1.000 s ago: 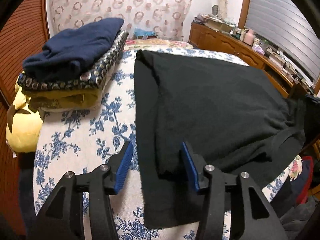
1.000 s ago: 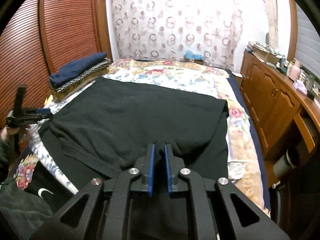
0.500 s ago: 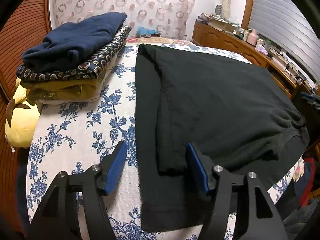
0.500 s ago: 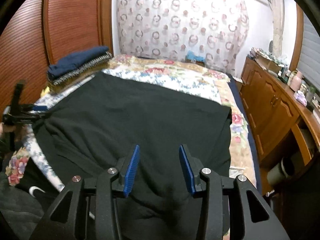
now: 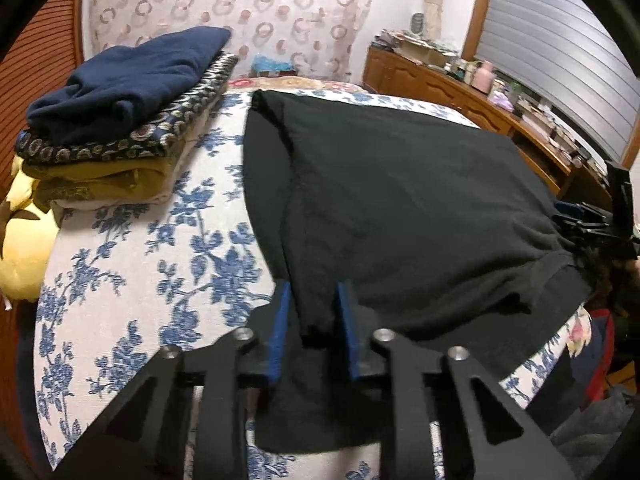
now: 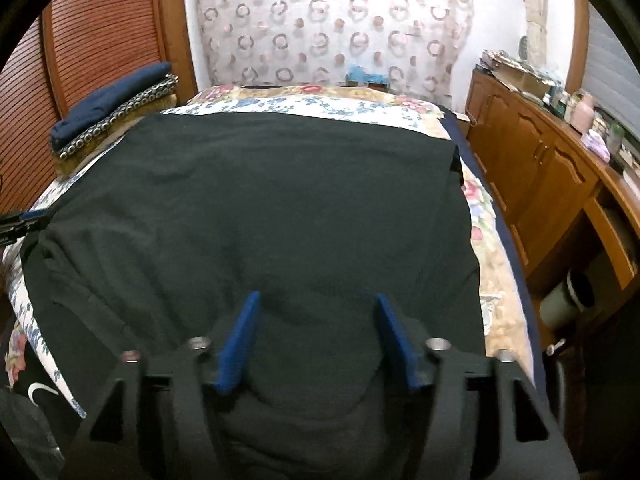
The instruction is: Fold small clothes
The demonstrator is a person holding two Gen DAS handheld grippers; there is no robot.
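Note:
A large black garment (image 5: 400, 208) lies spread on the bed, also in the right wrist view (image 6: 260, 208). My left gripper (image 5: 312, 292) has its blue pads closed in on a folded edge of the black garment at its near left corner. My right gripper (image 6: 316, 300) is open over the near edge of the garment, holding nothing. The right gripper also shows at the far right of the left wrist view (image 5: 592, 220).
A stack of folded clothes (image 5: 120, 120) sits on the floral bedspread (image 5: 140, 260) at the left, with a yellow plush (image 5: 20, 240) beside it. A wooden cabinet (image 6: 560, 184) with clutter runs along the right. A curtain (image 6: 332, 24) hangs behind the bed.
My left gripper moved forward and closed onto the garment's folded edge. My right gripper opened, letting go of the garment, and its jaws spread wider.

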